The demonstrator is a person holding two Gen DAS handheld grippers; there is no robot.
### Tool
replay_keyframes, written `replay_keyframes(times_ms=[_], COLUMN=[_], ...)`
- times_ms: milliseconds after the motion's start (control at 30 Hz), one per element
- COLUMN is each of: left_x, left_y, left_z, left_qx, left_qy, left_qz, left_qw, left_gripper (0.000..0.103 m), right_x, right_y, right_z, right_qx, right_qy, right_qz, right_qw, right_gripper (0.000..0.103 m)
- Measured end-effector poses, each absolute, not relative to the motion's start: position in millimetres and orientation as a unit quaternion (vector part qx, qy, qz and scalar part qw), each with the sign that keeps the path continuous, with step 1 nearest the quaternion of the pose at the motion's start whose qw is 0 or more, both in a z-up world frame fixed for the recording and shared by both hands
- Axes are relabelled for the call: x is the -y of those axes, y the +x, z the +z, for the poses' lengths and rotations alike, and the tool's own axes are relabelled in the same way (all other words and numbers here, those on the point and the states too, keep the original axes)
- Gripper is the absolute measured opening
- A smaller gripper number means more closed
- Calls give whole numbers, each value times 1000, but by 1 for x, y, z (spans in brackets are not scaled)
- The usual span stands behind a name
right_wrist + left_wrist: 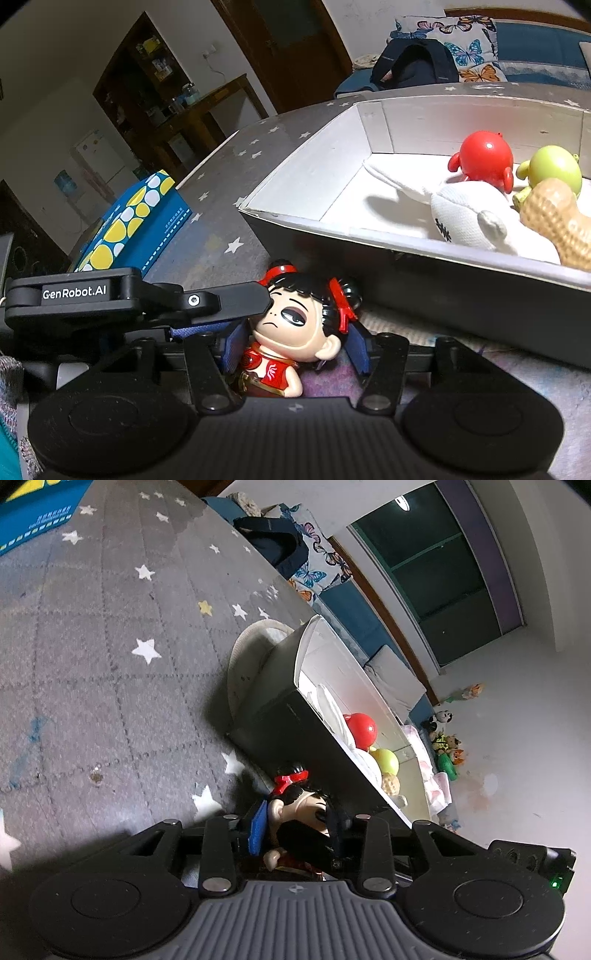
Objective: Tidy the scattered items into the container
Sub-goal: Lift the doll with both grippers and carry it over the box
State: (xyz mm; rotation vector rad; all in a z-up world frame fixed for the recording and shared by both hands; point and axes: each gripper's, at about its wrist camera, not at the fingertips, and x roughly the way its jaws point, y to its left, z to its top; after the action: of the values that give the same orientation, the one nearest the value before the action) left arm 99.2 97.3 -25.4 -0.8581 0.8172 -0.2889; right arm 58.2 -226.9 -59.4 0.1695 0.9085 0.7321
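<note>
A doll (295, 321) with black hair, red bows and a red top lies on the star mat against the outer wall of the open cardboard box (443, 295). My right gripper (295, 347) is shut on it, its blue pads pressing both sides of the head. From the left, a finger (240, 301) of my left gripper rests across the doll's forehead. In the left wrist view the doll (306, 805) sits between the fingers of my left gripper (295, 827), which stands open around the head. Inside the box lie a red toy (484, 155), a green toy (554, 170), a peanut (554, 218) and a white plush (465, 218).
A blue box with yellow spots (136, 221) stands at the mat's left edge. A pale slipper (243, 657) lies behind the cardboard box (306, 642). A dark backpack (417, 66) and a butterfly pillow (469, 48) sit beyond. Small toys (447, 746) lie on the floor.
</note>
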Motion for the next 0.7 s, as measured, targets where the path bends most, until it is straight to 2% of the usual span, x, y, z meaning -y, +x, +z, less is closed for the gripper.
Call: replay_keyframes(times_ms=[367, 700], left_x=[-93, -76], left_y=[84, 94], left_z=[-12, 27], left_qx=[-370, -339], left_qy=[-397, -379], left_qz=[-150, -180], left_qw=[827, 842], left_gripper=[39, 40], right_x=[228, 245], right_y=[34, 28], right_z=[-42, -1], right_qx=[-389, -336], right_qy=[31, 16], right_qz=[353, 349], right_qw=[851, 875], right_gripper=[57, 57])
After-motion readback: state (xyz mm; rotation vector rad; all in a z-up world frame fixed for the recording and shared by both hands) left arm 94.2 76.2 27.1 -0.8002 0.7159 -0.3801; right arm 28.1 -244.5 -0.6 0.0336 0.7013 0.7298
